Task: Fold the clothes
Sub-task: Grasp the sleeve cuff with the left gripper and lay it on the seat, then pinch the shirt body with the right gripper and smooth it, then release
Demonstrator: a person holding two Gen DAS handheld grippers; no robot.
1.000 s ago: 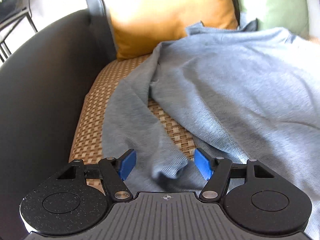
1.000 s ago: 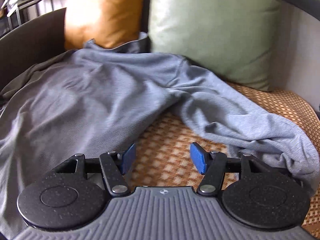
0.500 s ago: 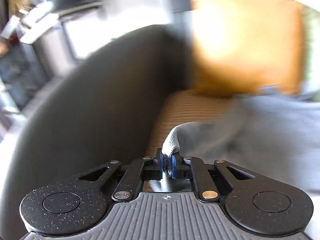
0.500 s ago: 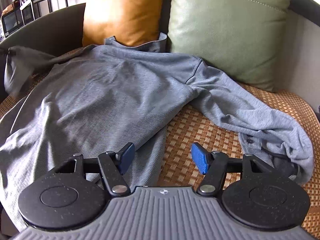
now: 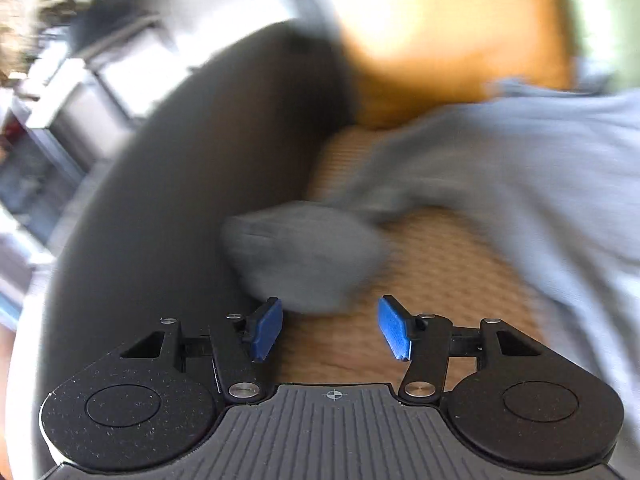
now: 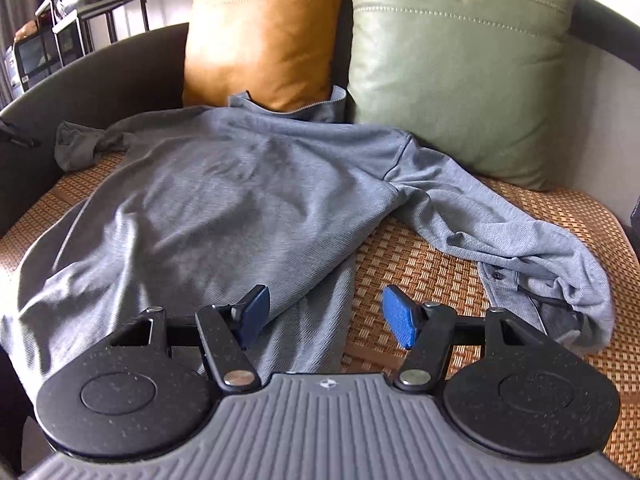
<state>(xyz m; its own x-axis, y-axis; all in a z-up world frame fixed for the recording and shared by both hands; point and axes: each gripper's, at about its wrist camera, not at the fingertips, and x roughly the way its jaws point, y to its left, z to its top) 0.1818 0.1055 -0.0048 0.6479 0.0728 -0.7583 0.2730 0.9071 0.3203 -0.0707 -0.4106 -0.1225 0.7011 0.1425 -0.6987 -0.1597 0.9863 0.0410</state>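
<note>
- The left hand-held gripper was clamped on the cuff of the left sleeve half a second ago; now its jaws are opening, and nothing sits between the blue pads.
- That sleeve end has dropped just ahead of the gripper at 12 o'clock, bunched against the dark sofa arm. The left wrist view is blurred, so how it lies is unclear.
- In the right wrist view the grey shirt is spread across the woven seat mat, collar at 12 o'clock against the orange cushion and green cushion.
- The right hand-held gripper is open and empty above the hem, as before.
- The right sleeve lies crumpled at 3 o'clock.
- Judgement: the left sleeve is now pulled outward, so spreading is nearly finished; folding proper has not begun.
</note>
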